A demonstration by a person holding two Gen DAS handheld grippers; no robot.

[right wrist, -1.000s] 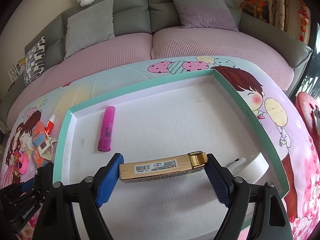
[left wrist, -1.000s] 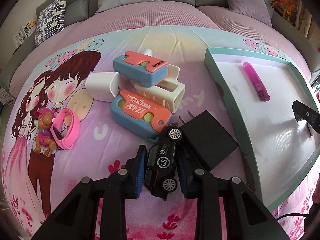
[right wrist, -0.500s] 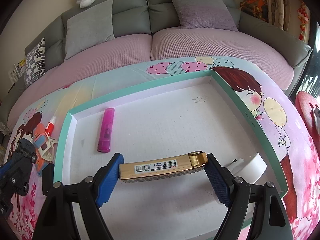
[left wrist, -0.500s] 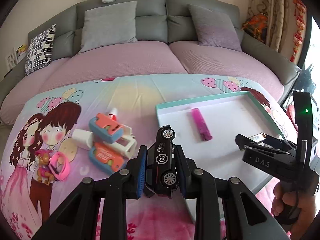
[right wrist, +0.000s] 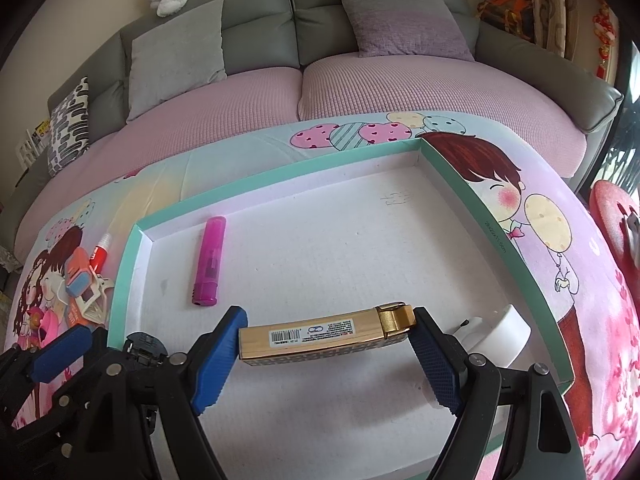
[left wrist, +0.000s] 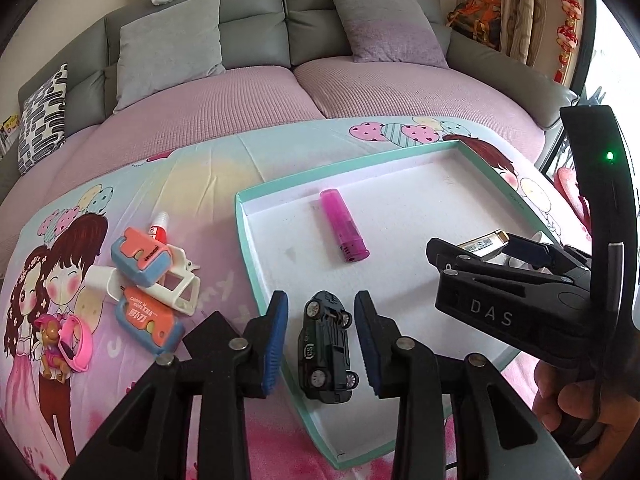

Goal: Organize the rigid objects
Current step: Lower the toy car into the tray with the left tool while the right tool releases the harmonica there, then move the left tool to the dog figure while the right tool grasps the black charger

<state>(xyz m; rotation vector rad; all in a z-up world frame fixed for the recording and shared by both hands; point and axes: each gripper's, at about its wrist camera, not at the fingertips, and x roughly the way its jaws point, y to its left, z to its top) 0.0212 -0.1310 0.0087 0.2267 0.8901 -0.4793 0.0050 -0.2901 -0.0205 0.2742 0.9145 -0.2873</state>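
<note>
A black toy car [left wrist: 327, 354] lies in the near left corner of the white tray with a teal rim [left wrist: 256, 276]. My left gripper [left wrist: 322, 344] is open, its blue pads on either side of the car and clear of it. My right gripper [right wrist: 326, 354] is shut endwise on a gold box [right wrist: 324, 334], held low over the tray floor [right wrist: 340, 248]; the gold box also shows in the left wrist view [left wrist: 482, 242]. A pink lighter [left wrist: 344, 230] lies in the tray, also in the right wrist view [right wrist: 210, 262].
Left of the tray on the cartoon cloth lie blue and orange peelers [left wrist: 140, 258], a white holder [left wrist: 176, 292], a glue bottle [left wrist: 160, 226], and a pink toy with a dog figure [left wrist: 60, 344]. A white round object [right wrist: 502, 332] sits by the tray's right wall. A sofa stands behind.
My left gripper carried the car from the cloth over the tray, lowered it and opened, so the car now rests in the tray. My right gripper has kept its hold on the gold box.
</note>
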